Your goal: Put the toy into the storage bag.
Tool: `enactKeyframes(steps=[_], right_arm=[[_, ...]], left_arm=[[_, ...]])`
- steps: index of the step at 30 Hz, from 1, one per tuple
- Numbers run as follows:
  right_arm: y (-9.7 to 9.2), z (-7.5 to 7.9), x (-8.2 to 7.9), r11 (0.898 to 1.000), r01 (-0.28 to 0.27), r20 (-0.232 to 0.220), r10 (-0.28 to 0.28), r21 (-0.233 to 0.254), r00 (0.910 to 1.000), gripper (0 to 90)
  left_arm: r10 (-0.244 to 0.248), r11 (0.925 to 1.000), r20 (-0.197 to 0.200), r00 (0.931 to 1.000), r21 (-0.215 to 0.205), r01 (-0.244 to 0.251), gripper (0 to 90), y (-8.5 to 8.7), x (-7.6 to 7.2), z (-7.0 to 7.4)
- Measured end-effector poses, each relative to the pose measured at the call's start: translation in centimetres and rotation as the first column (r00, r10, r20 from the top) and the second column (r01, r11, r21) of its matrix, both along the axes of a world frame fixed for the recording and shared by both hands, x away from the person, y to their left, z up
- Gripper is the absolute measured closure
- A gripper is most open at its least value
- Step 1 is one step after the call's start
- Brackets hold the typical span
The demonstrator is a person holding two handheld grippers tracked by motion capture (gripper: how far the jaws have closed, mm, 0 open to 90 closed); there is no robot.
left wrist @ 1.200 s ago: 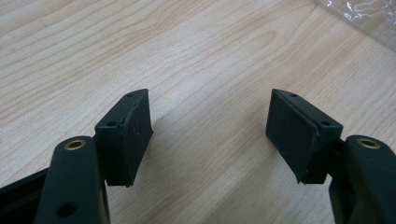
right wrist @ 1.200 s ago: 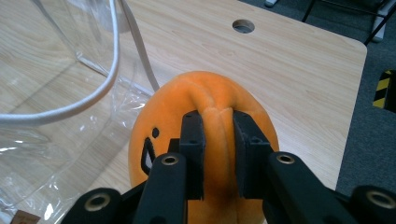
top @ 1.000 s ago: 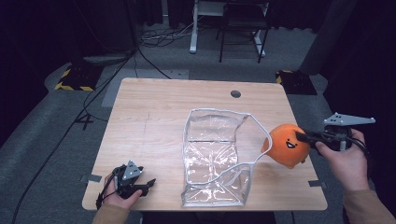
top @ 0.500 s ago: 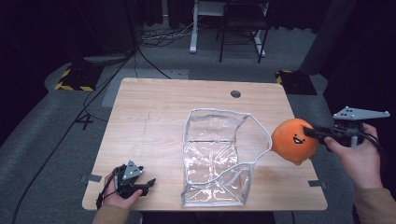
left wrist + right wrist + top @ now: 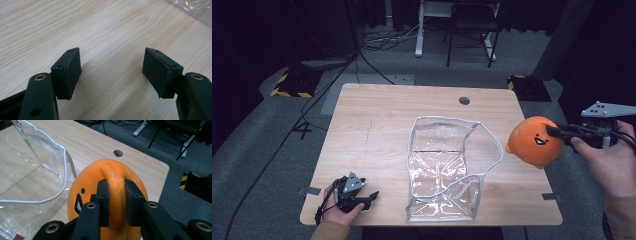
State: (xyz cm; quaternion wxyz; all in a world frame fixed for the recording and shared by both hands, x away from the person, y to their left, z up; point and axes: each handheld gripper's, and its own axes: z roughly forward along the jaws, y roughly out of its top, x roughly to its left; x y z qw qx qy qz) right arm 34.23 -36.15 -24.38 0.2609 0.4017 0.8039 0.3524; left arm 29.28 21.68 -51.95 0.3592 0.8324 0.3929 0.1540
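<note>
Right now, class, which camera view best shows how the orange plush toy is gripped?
The right gripper view: the right gripper pinches a fold of the toy up close. The high view shows the toy small, beside the clear bag. The left gripper view looks elsewhere.

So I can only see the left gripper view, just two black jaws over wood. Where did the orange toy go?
Observer: The right gripper pinches a fold of the orange plush toy, held up beside the table's right edge.
Operator: Is it in the bag?
Observer: Not yet. The clear plastic bag stands open mid-table, nothing inside.
Operator: Does the toy have a face?
Observer: Yes, a black smiling face, turned toward the bag.
</note>
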Motion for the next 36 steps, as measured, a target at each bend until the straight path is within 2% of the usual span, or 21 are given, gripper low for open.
enactKeyframes(steps=[9,22,31,36], right_arm=[[0.8,1.7,0.3,1.0,-0.027,0.016,0.027,0.008,0.9995,75.9],[3.6,4.2,0.9,0.995,-0.095,0.044,0.095,-0.014,0.9945,75.9],[6.3,5.1,1.5,0.988,-0.154,0.053,0.155,-0.019,0.9865,76.0],[8.0,5.0,1.8,0.982,-0.188,0.045,0.19,-0.034,0.9808,76.0]], left_arm=[[-0.001,1.0,-0.001,1.0,0.0,0.001,31.6,0.0,0.0,0.0],[-0.002,1.0,-0.003,1.0,-0.003,0.002,31.7,0.0,0.1,0.0],[-0.002,1.0,-0.001,1.0,-0.002,0.002,32.0,0.1,0.2,0.0],[0.003,1.0,-0.001,1.0,-0.003,-0.003,32.0,0.0,0.3,0.0]])
